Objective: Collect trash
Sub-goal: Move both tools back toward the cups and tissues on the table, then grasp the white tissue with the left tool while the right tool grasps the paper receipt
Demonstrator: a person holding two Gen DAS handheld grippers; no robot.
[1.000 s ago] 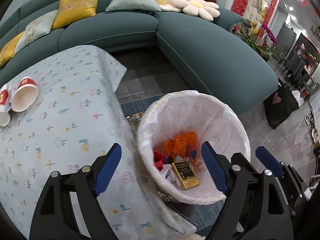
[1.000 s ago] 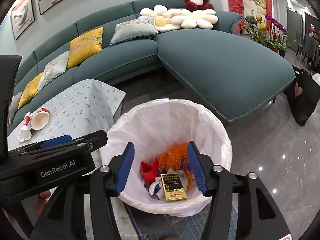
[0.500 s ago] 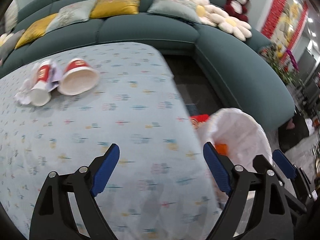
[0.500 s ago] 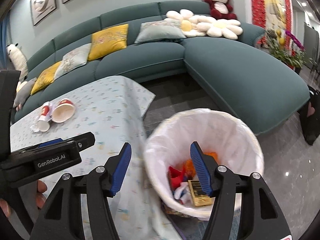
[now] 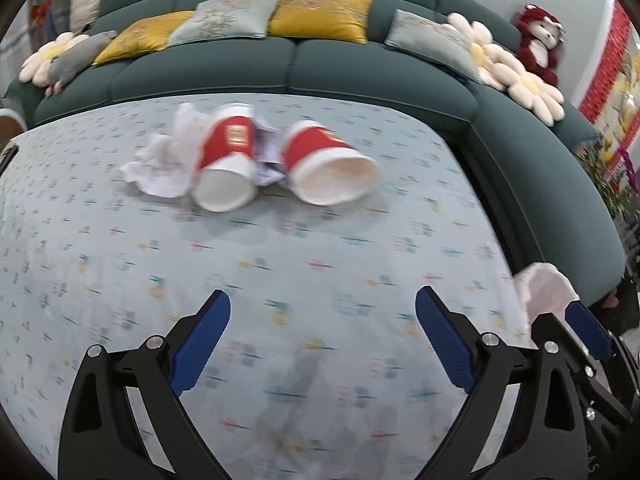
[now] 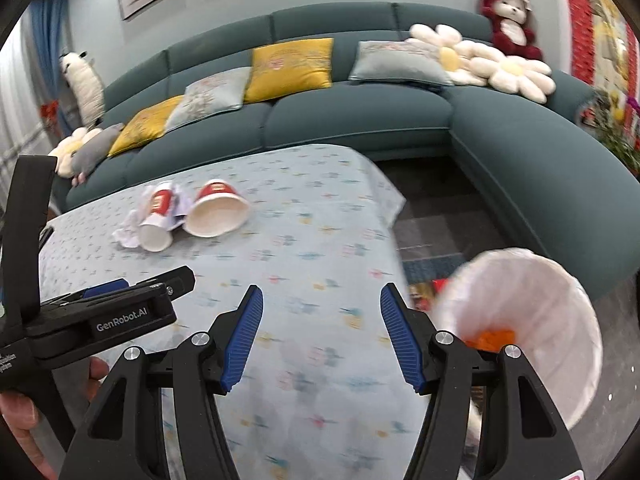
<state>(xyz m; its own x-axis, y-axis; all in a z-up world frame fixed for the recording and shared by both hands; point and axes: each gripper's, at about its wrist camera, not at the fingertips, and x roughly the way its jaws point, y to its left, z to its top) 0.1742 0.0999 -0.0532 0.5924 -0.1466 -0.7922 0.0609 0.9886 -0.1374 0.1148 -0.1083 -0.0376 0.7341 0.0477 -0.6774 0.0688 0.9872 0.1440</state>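
Two red-and-white paper cups lie on their sides on the patterned tablecloth: a narrow cup and a wider cup. Crumpled white paper lies beside and under them. My left gripper is open and empty above the table, well short of the cups; it also shows in the right wrist view. My right gripper is open and empty over the table's right part. The white-lined trash bin stands on the floor at the right, holding orange trash.
A teal corner sofa with yellow and grey cushions, flower pillows and a red plush bear wraps behind the table. Dark floor lies between table and sofa. Plants stand at the far right.
Both grippers have swung left from over the bin to over the table. The cups and paper now sit nearer and more central. Both grippers stay open.
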